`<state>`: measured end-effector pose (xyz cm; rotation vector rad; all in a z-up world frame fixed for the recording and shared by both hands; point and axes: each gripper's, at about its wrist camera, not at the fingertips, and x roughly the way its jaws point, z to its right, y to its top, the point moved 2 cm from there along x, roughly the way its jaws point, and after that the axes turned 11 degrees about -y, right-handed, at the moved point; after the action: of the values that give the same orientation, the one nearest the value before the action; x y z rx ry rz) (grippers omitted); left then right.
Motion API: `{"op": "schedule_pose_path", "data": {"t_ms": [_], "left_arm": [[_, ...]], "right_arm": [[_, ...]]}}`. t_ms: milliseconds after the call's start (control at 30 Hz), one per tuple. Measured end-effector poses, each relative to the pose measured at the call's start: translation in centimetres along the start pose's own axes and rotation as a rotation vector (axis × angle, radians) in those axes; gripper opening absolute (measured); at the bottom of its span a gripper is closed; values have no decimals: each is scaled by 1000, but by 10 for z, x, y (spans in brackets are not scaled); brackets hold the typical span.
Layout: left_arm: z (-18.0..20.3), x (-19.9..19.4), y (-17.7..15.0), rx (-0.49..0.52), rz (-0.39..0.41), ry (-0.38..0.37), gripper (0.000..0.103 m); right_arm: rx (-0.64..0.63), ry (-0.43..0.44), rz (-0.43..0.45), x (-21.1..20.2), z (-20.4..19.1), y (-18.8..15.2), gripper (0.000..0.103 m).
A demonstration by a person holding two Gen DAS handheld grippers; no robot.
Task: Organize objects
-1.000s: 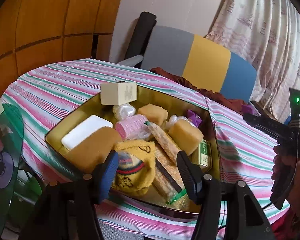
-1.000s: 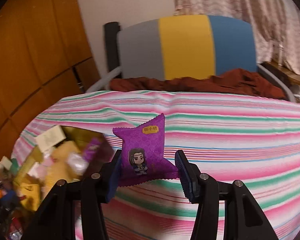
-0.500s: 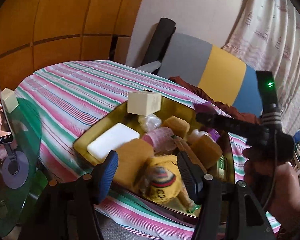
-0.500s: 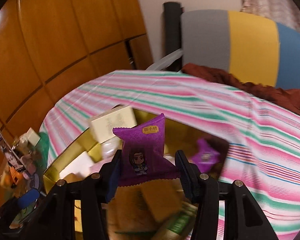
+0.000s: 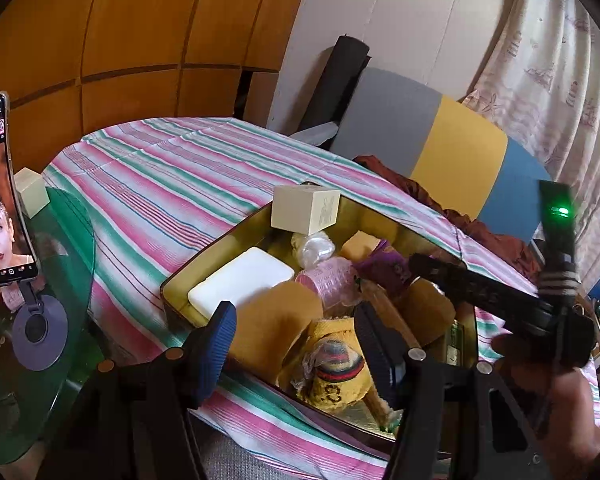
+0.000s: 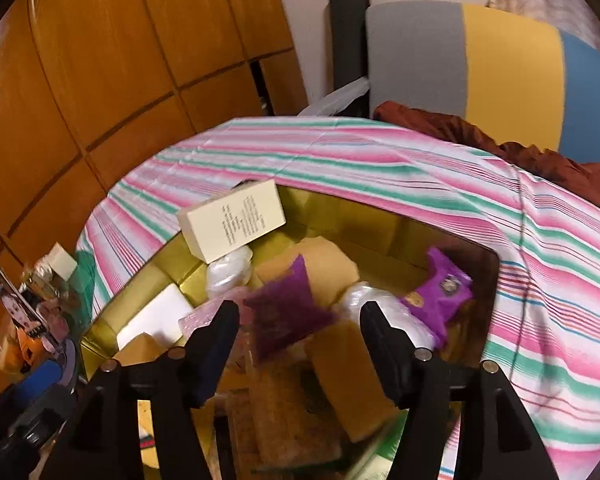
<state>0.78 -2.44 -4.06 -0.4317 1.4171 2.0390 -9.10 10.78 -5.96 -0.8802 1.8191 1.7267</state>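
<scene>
As the right gripper (image 6: 298, 326) is spreading its jaws over the gold tray (image 6: 340, 208), the purple snack packet (image 6: 286, 312) is dropping free between them, blurred, no pad touching it; a second ago it was pinched upright in that gripper out over the striped tablecloth (image 6: 380, 152). Delivery into the tray looks as good as done.

Left wrist view:
- Left gripper (image 5: 292, 344): jaws standing about half wide, holding nothing, hanging over the tray's near edge.
- Purple snack packet (image 5: 384, 266): lying beyond the left gripper, just past the tip of the right gripper (image 5: 420, 262), among the pink roll (image 5: 326, 282) and tan sponges (image 5: 432, 306).

Right wrist view:
- Packet: glossy purple foil pouch, crimped edge, tilting, falling onto the sponges just ahead of the jaws.
- Second purple packet (image 6: 444, 292): resting ahead and to the right of the jaws.
- Cream box (image 6: 232, 220): leaning on the tray's far rim, ahead-left.
</scene>
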Motion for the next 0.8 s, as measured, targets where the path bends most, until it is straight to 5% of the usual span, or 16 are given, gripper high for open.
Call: {"op": "schedule_pose_path", "data": {"t_ms": [433, 533, 633, 800], "left_arm": [[2, 9, 5, 20, -61, 94, 62], [3, 8, 8, 65, -74, 172, 62], [-1, 4, 10, 52, -98, 185, 62], [-3, -9, 11, 65, -101, 218, 62]], "right_arm": [[38, -81, -14, -33, 13, -27, 73], [30, -108, -10, -45, 7, -35, 81], [22, -123, -7, -56, 2, -41, 94], [14, -160, 23, -80, -8, -45, 103]]}}
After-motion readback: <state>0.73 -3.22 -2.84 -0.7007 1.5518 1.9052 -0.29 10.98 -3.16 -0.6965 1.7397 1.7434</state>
